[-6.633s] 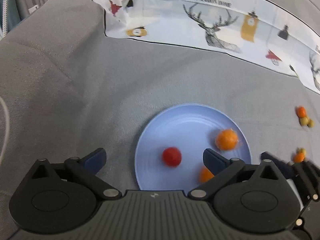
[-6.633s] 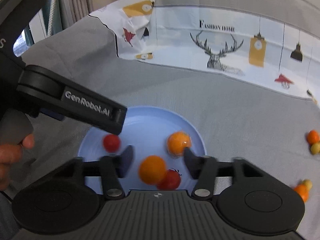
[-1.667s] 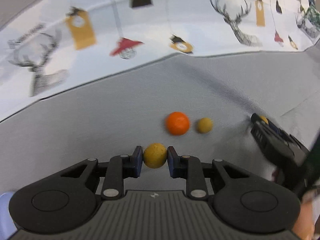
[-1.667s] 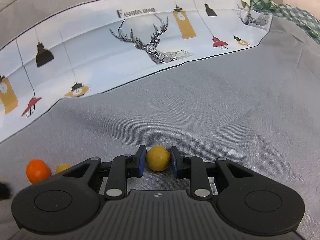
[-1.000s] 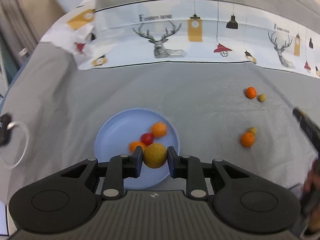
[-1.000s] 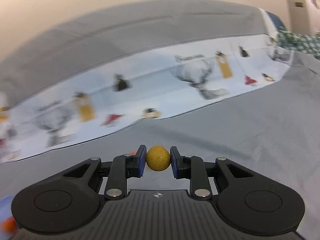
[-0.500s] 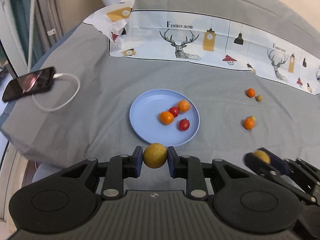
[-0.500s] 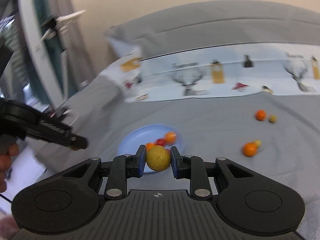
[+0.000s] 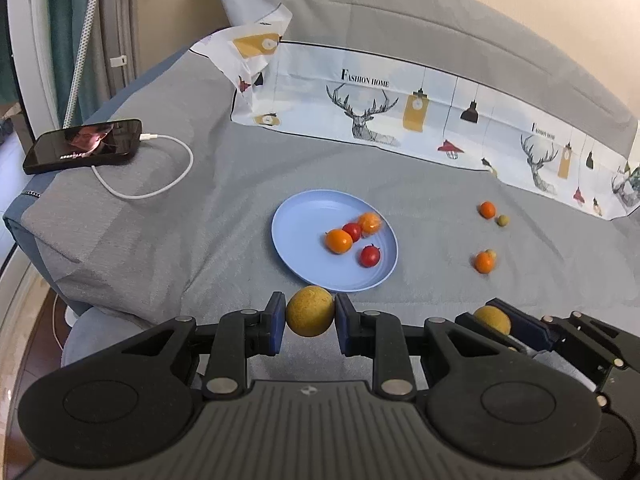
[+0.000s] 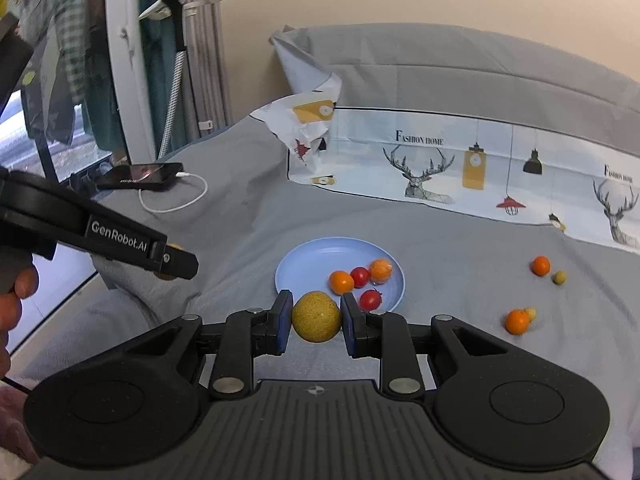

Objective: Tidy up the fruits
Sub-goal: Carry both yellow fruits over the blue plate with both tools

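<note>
Short of the blue plate [image 9: 298,216], near the bed's front edge, a yellow fruit [image 9: 309,316] is kept clamped in the left gripper [image 9: 310,322] and another yellow fruit [image 10: 316,321] in the right gripper [image 10: 316,324], probably so both get dropped onto it.

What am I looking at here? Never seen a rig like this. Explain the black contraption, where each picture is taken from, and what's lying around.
A person holds two hand-held grippers, each with a camera looking along its fingers; one picture comes from each. The left gripper clamps a yellow fruit; the right gripper clamps another yellow fruit. On the grey bedcover sits a blue plate with two oranges and two tomatoes. More small fruits lie loose to the right. A phone charges at the left.
</note>
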Demonstrator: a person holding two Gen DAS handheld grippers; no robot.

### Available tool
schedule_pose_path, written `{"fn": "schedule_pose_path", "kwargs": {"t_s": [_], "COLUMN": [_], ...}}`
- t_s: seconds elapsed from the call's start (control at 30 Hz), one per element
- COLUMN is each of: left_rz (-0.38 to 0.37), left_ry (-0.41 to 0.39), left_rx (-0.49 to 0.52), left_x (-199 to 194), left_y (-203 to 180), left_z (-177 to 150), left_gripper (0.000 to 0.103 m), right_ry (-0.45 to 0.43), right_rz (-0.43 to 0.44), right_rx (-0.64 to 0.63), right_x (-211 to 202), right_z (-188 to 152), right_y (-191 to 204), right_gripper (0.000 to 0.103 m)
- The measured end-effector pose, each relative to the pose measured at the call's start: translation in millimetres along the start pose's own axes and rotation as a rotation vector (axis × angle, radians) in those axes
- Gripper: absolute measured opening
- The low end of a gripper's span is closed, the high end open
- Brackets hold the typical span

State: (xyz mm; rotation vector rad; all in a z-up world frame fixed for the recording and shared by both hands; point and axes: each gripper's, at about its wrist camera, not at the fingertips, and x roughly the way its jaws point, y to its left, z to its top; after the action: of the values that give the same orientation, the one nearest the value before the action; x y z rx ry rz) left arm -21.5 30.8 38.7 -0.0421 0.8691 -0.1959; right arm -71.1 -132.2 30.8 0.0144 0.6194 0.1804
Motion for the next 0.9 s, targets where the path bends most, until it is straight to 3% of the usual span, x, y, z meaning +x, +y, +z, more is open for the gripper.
{"fn": "schedule_pose_path", "kwargs": {"t_s": [0.9], "left_rz": [0.008], "left_ry": [0.052], "left_rx": [-0.024], "left_x": [38.7], "left_y": [3.6], "left_z": [15.9], "left_gripper": [0.029], "right_ry": [0.057], "right_rz": [-0.015], "right_rx": [0.008], "right_x": [26.7], "right_z": [0.9], "right_y": [-9.5], "right_gripper": [0.027]}}
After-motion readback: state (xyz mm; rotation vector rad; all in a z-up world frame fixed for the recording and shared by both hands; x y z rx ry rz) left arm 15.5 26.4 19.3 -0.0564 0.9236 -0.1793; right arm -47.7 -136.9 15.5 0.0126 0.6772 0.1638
